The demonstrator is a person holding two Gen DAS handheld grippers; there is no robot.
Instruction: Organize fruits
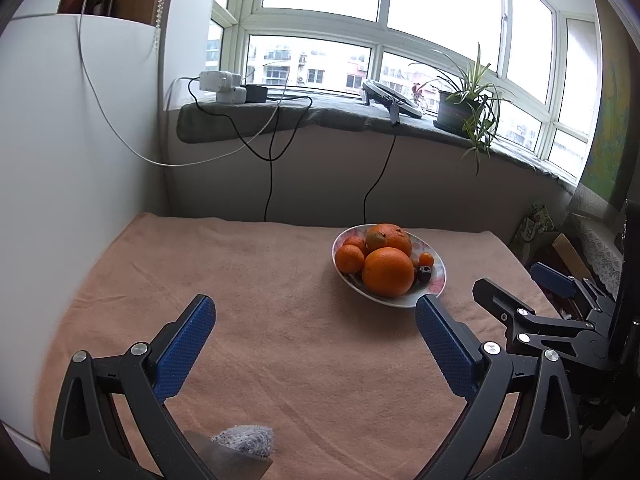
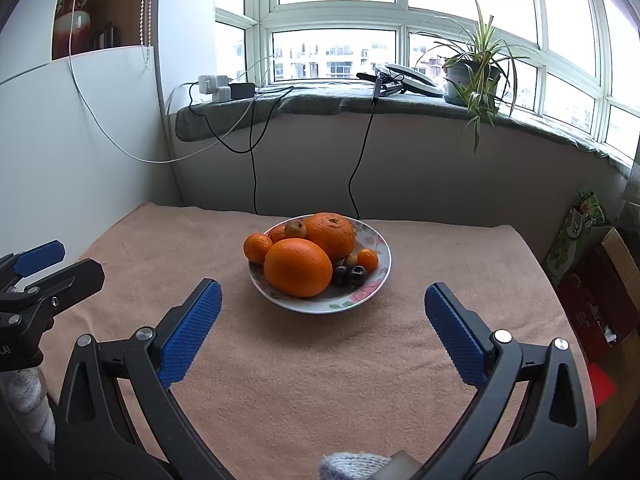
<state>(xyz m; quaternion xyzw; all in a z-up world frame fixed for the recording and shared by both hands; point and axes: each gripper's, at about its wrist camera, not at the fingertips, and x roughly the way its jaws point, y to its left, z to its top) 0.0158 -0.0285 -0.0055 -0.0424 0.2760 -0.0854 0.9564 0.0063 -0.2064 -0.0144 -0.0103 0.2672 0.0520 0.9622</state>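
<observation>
Right wrist view: the plate of fruit sits on the peach cloth, just ahead of the right gripper, fingers spread, empty. The left gripper, near-left of the plate, also gapes.

Oranges, mandarins and dark fruits piled in a floral plate mid-table

One plate holds two big oranges, three mandarins, two dark plums, and two brownish fruits, at 11 o'clock and 3 o'clock.
</observation>
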